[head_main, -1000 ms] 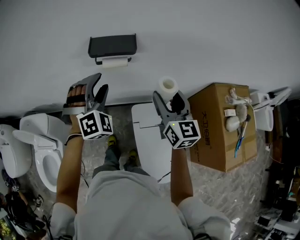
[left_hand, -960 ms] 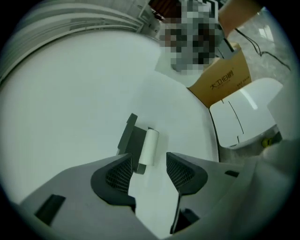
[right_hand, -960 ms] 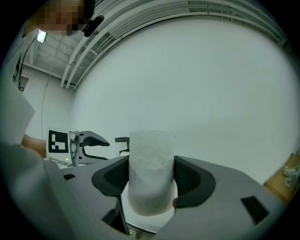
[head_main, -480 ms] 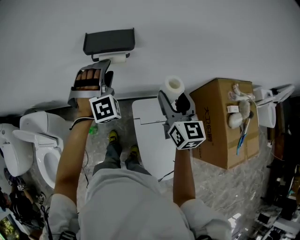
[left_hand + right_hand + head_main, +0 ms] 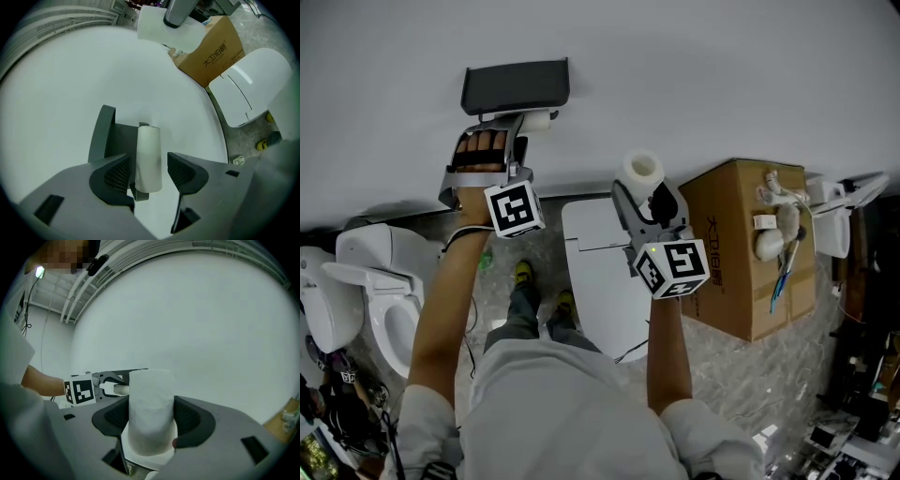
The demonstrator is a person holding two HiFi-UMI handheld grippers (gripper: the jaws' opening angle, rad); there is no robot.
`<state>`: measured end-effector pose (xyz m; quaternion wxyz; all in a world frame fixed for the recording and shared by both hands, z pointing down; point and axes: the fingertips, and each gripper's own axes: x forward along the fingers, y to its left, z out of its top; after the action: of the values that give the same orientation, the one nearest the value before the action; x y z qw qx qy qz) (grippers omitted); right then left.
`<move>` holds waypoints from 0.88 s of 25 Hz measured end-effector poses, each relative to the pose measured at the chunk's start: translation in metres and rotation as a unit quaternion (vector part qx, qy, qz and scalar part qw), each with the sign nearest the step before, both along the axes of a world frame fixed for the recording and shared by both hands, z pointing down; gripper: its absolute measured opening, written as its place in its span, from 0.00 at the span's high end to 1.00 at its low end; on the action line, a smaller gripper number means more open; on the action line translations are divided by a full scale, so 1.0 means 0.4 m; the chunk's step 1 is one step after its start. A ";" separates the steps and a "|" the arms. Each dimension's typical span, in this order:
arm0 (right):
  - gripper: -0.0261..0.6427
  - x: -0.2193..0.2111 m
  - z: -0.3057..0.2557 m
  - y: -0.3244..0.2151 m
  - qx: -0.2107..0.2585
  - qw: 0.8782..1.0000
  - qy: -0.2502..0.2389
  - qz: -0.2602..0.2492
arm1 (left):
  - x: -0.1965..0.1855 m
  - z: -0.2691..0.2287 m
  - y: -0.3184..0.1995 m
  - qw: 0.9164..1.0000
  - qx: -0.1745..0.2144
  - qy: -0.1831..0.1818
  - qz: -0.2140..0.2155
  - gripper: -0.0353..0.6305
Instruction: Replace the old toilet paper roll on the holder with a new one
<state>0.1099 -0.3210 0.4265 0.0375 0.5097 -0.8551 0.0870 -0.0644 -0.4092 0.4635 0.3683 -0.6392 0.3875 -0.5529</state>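
Left gripper view: left tongs (image 5: 149, 173) gape around old roll (image 5: 149, 145); right tongs (image 5: 152, 420) clamp new roll (image 5: 151, 394).

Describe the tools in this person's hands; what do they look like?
Both the left gripper and the right gripper are grey, with two dark jaws lined by cross-hatched pads. Each carries a white cube printed with black square markers. The person wears a pale short-sleeved shirt.

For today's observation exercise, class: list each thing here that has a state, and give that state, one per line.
old roll: thin, on the holder
new roll: thick, clamped between jaws
left gripper: open, jaws either side of old roll
right gripper: shut on new roll
toilet lid: down
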 end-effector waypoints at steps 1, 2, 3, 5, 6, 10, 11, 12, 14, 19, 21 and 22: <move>0.54 0.002 0.000 -0.004 0.000 1.000 -0.001 0.000 | 0.004 0.005 -0.005 1.000 -0.002 0.001 0.000 0.59; 0.54 0.004 0.000 -0.006 -0.001 1.000 -0.002 0.001 | 0.006 0.009 -0.010 1.000 -0.001 -0.001 0.000 0.59; 0.54 0.006 0.001 -0.008 -0.001 1.000 -0.002 0.001 | 0.002 0.010 -0.015 1.000 0.004 -0.010 -0.002 0.61; 0.54 0.009 0.003 -0.011 -0.002 1.000 -0.002 0.001 | -0.008 0.008 -0.025 1.000 0.013 -0.027 -0.006 0.64; 0.54 0.011 0.004 -0.012 -0.002 1.000 -0.002 0.002 | -0.011 0.008 -0.028 0.999 0.013 -0.028 -0.008 0.64; 0.54 0.018 0.008 -0.016 -0.005 1.000 -0.003 0.004 | -0.014 0.009 -0.035 0.999 0.023 -0.039 -0.010 0.64; 0.54 0.020 0.009 -0.016 -0.006 1.000 -0.004 0.005 | -0.008 0.010 -0.034 0.999 0.021 -0.039 -0.009 0.64; 0.54 0.021 0.010 -0.015 -0.006 1.000 -0.004 0.005 | -0.001 0.010 -0.032 0.999 0.017 -0.036 -0.007 0.64; 0.54 0.025 0.010 -0.010 -0.005 1.000 -0.003 0.005 | 0.019 0.011 -0.028 1.000 0.005 -0.017 -0.005 0.64; 0.54 0.040 0.009 -0.002 -0.004 1.000 -0.003 0.009 | 0.042 0.005 -0.034 1.000 0.008 -0.020 0.001 0.64; 0.54 0.046 0.008 -0.001 -0.005 1.000 -0.002 0.012 | 0.059 0.005 -0.037 1.000 0.008 -0.018 0.007 0.64; 0.54 0.048 0.009 0.000 -0.005 1.000 -0.002 0.013 | 0.066 0.005 -0.039 1.000 0.008 -0.019 0.009 0.64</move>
<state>0.1291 -0.3209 0.4301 0.0373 0.5207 -0.8479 0.0926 -0.0379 -0.4249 0.4657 0.3858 -0.6291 0.3790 -0.5583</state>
